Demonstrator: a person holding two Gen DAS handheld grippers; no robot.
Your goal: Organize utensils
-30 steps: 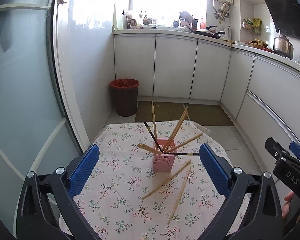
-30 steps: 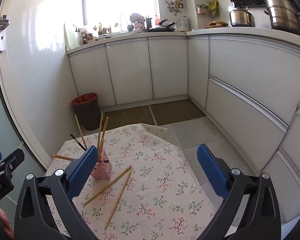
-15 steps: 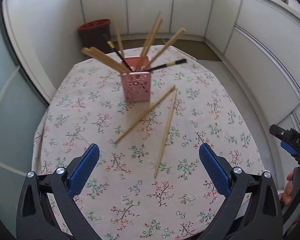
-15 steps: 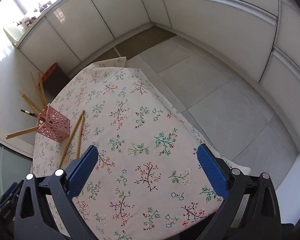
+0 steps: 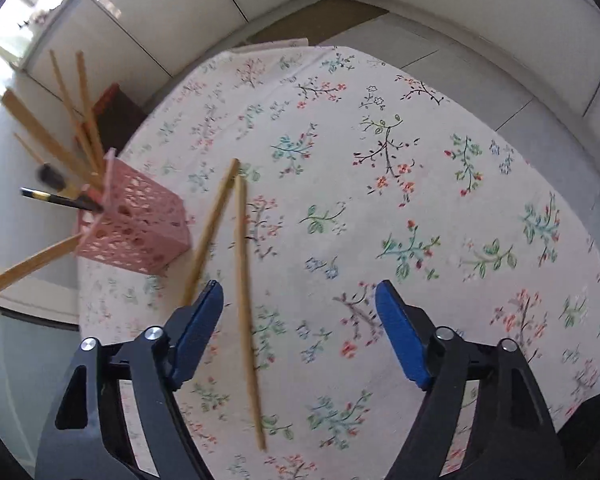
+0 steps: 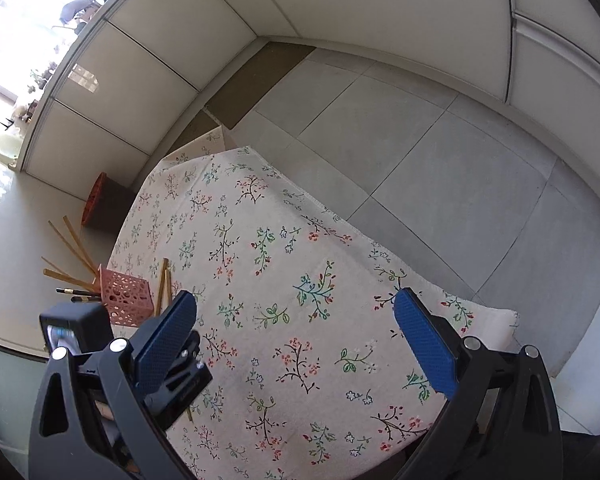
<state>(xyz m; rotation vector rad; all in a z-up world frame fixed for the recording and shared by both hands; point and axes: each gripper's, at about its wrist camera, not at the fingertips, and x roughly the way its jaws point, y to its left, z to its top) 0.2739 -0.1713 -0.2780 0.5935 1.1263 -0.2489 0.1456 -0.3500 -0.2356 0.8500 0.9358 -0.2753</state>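
Both grippers open above the worktop [image 5: 420,208]

Left gripper [image 5: 299,298] gapes over two loose chopsticks [image 5: 242,264] lying beside the pink holder [image 5: 134,232]; right gripper [image 6: 296,312] hangs empty, jaws apart.

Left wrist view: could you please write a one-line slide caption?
Open left gripper above two loose chopsticks beside the pink holder on the floral tablecloth.
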